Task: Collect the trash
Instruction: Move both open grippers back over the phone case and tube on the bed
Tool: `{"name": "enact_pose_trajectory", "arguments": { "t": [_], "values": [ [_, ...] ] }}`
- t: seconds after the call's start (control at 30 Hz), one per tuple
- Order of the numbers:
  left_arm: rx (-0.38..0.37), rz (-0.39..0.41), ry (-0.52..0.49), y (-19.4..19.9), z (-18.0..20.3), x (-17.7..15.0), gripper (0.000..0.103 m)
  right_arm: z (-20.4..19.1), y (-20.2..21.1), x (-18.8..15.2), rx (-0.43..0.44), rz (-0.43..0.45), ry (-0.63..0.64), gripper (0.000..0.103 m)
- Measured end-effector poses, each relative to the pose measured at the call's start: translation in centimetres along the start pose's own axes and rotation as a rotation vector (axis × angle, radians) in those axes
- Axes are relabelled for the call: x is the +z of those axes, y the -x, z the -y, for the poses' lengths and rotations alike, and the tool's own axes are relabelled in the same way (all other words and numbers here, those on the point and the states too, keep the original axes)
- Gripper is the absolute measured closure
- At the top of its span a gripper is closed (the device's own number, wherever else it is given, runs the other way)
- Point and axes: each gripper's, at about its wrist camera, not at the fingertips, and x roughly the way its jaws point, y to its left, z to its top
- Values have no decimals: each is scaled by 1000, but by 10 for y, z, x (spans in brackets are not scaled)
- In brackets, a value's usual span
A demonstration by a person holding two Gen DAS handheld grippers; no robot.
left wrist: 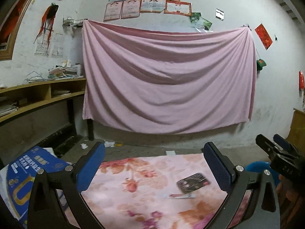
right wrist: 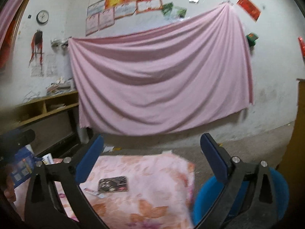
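A dark printed wrapper (left wrist: 193,185) lies flat on the pink floral cloth (left wrist: 148,171), with a thin pale strip of packaging (left wrist: 182,196) just in front of it. My left gripper (left wrist: 154,164) hovers open over the cloth, nothing between its blue pads (left wrist: 91,169). In the right wrist view the same wrapper (right wrist: 113,184) and strip (right wrist: 93,191) lie left of centre on the cloth (right wrist: 152,171). My right gripper (right wrist: 152,156) is open too, empty, above the cloth's right edge. A blue bin (right wrist: 209,200) stands at the right, below the right finger.
A blue printed carton (left wrist: 28,173) sits left of the cloth. A pink sheet (left wrist: 167,76) hangs on the far wall, with a wooden shelf (left wrist: 42,95) of papers to its left. Paper scraps (left wrist: 83,145) lie on the concrete floor beyond the cloth. The other gripper (left wrist: 280,152) shows at the right edge.
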Motion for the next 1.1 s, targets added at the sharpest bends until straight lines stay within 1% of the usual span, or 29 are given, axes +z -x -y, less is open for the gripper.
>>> {"name": "enact_pose_trajectory", "arguments": {
  "t": [0.13, 0.3, 0.37, 0.47, 0.53, 0.67, 0.77, 0.93, 1.1],
  "values": [
    [22, -45, -1, -6, -16, -15, 2, -17, -29, -13, 20, -135, 33, 0],
    [59, -169, -4, -29, -28, -37, 2, -34, -64, -31, 21, -299, 108, 0],
    [69, -211, -7, -39, -29, -45, 2, -37, -71, -35, 21, -337, 127, 0],
    [66, -308, 7, -58, -33, -54, 2, -36, -79, -39, 30, -388, 129, 0],
    [63, -357, 10, -68, -34, -58, 2, -34, -90, -42, 37, -442, 124, 0],
    [78, -486, 8, -92, -35, -70, 2, -35, -111, -50, 62, -539, 112, 0],
    [76, -553, 36, -103, -42, -76, 2, -41, -124, -55, 89, -585, 104, 0],
    [64, -611, 66, -112, -47, -82, 2, -57, -137, -67, 110, -657, 156, 0],
    [65, -630, 70, -116, -49, -80, 2, -67, -146, -75, 124, -713, 198, 0]
  ]
}}
